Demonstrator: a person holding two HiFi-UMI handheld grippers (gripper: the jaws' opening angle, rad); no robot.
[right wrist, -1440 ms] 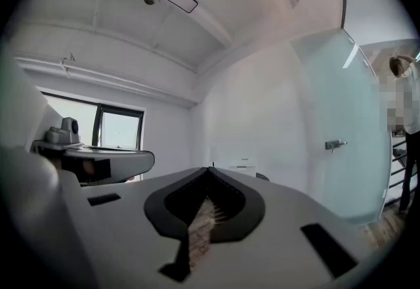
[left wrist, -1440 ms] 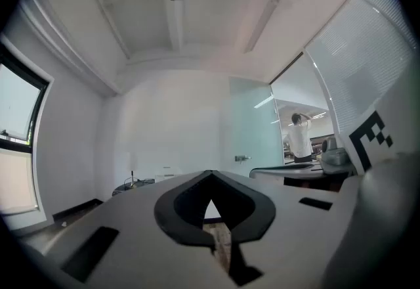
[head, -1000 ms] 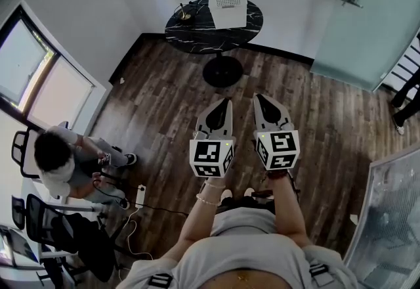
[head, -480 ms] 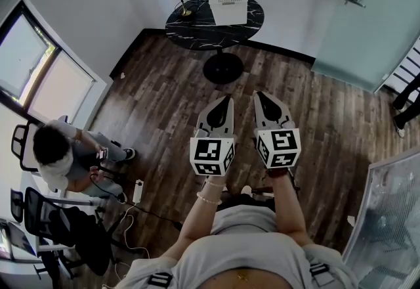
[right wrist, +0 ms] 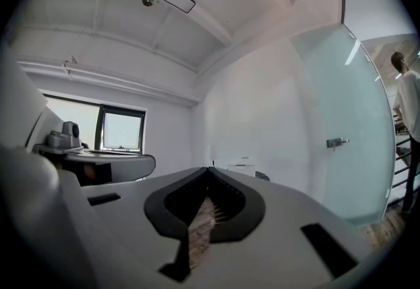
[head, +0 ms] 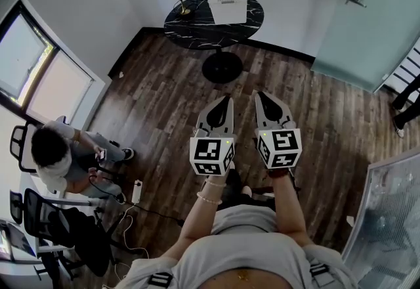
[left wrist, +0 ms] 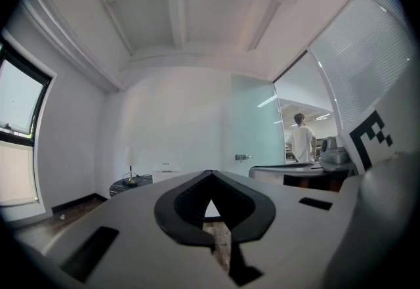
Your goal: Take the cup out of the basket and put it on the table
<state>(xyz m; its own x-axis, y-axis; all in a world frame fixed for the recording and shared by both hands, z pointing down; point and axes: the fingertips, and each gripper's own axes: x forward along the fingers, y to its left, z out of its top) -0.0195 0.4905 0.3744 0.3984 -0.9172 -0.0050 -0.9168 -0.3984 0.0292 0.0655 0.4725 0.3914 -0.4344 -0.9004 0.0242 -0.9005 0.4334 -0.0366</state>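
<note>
You hold both tools side by side over the dark wood-plank floor [head: 164, 90]. The left gripper [head: 226, 101] has its jaws pressed together on nothing, and the right gripper [head: 261, 96] likewise. Well ahead, the white perforated basket [head: 227, 0] sits on the round black marble table [head: 197, 28]; the cup itself cannot be made out.
</note>
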